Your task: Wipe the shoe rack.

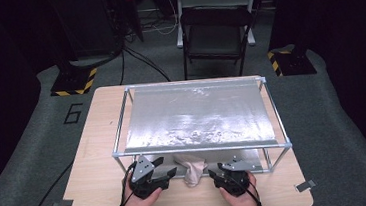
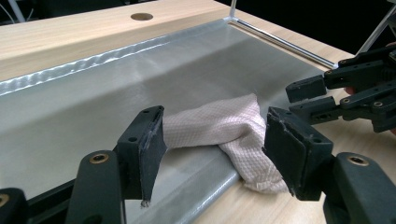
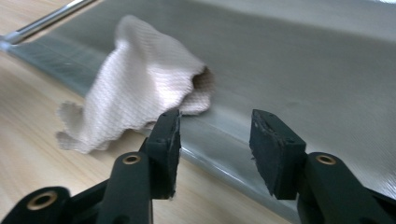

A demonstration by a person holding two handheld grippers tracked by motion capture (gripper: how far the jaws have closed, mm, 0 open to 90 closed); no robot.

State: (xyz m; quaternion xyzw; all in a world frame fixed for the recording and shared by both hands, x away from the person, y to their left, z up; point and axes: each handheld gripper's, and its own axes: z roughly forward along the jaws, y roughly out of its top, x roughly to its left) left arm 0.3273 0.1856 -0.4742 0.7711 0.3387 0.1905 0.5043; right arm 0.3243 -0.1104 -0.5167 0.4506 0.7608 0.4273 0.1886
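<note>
Up close, the left tool (image 2: pixel 212 144) brackets the cloth (image 2: pixel 224 128) ungripped; right tool (image 3: pixel 215 140) gapes beside it, bottom centre overhead.

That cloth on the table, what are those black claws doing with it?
A person holds a claw in each hand at a wooden table. A crumpled pale cloth lies half on a shiny silver sheet under a metal frame, half on the wood. The left claw sits open around the cloth without squeezing it. The right claw is open just beside it, holding nothing.
</note>
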